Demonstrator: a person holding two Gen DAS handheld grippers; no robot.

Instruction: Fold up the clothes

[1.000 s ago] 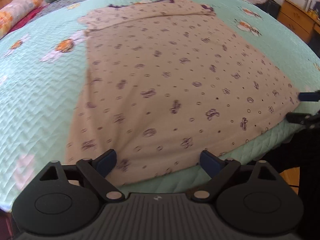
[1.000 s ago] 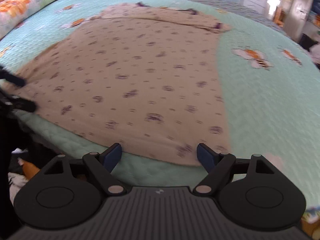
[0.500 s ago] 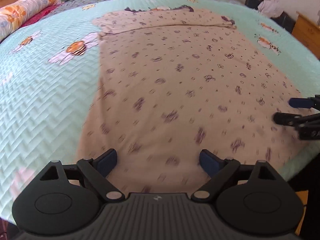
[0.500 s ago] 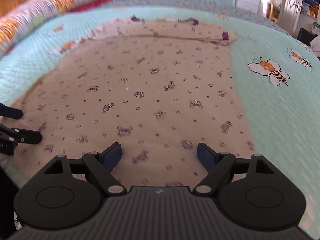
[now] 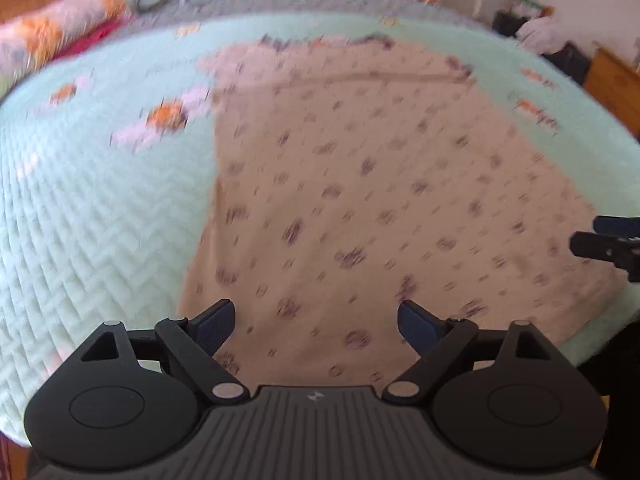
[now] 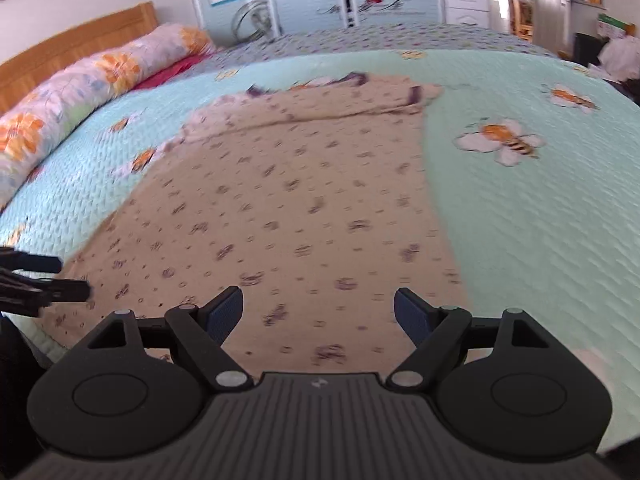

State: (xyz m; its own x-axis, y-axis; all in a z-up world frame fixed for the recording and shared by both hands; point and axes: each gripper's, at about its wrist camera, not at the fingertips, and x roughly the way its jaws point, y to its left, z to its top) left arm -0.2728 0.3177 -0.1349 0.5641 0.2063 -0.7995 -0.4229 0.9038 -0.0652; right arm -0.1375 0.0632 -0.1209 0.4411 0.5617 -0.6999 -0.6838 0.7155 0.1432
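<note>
Garment (image 5: 360, 200) lies flat on the bed (image 5: 100, 220), with the left claw (image 5: 316, 320) and right claw (image 6: 318, 312) both spread empty above its near hem.

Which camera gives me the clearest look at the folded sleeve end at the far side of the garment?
The right wrist view: the far folded edge with its purple trim is fairly sharp there. In the left wrist view the same edge is smeared by motion blur, so only a vague crease and dark trim show.
</note>
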